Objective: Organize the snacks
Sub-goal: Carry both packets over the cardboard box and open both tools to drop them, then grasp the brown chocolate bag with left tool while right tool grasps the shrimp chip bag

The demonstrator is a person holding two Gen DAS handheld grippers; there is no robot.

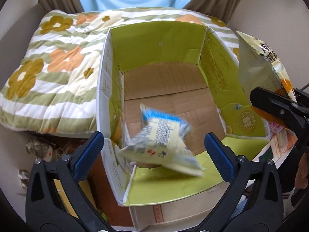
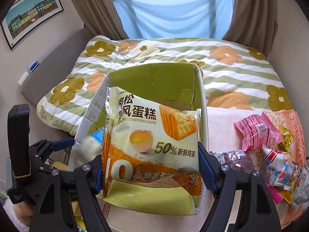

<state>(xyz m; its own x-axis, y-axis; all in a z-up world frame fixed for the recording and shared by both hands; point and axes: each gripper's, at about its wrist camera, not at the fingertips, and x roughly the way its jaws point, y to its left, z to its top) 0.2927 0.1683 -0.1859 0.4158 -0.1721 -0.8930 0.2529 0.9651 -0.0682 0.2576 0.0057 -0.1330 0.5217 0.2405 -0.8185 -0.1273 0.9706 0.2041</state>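
Note:
An open cardboard box with green inner flaps stands in front of me; it also shows in the right wrist view. My left gripper is open above the box's near edge. A blue and pale yellow snack packet is blurred in mid-air between its fingers, free of both pads, over the box. It shows as a blur in the right wrist view. My right gripper is shut on a chiffon cake packet and holds it over the box's right side; the packet also shows in the left wrist view.
A floral striped quilt lies behind the box. A pile of several wrapped snacks lies on a white surface to the right of the box. Curtains and a blue cloth hang at the back. A framed picture is on the left wall.

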